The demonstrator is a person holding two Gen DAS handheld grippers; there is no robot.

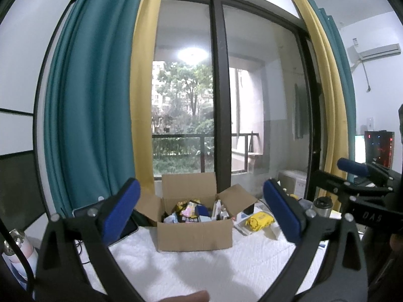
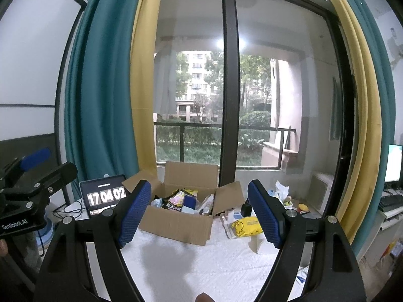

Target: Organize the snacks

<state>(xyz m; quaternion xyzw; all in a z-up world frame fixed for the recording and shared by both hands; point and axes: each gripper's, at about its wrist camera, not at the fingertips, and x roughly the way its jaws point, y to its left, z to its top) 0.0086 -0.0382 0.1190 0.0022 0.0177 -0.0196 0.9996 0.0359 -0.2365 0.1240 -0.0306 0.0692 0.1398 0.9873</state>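
The cardboard box (image 1: pixel 194 234) stands on the white quilted surface (image 1: pixel 201 269), in front of the large window (image 1: pixel 262 88), with all four flaps folded outward. The box holds an assortment of snack packets (image 1: pixel 187 210): a pink packet, a dark packet with yellow print, a blue item and pale wrappers, packed closely together. Individual labels cannot be read.

To the right of the box, on the same surface, lies a yellow packet (image 2: pixel 248 226) on top of white paper items. It is outside the box and near its right flap.

The left gripper (image 1: pixel 201 214) points level toward the box. Its blue pads (image 1: pixel 121 216) are spread wide, and nothing is between them; the box is seen through the gap, well apart from the fingertips. The right gripper (image 2: pixel 200 214) points slightly downward toward the same box. Its jaws are likewise released, with the blue ribbed pads (image 2: pixel 134 216) apart and nothing held. Each gripper appears at the edge of the other's view, so the two are side by side.

To the left of the box, a tablet (image 2: pixel 105 195) leans upright and displays clock digits. A metal tumbler (image 1: pixel 322 205) stands to the right, beyond the yellow packet. Teal and yellow curtains (image 1: pixel 95 100) frame the window. A monitor (image 2: pixel 394 162) and a keyboard (image 2: pixel 390 202) are at the far right. An air conditioner (image 1: pixel 375 51) is mounted on the right-hand wall.
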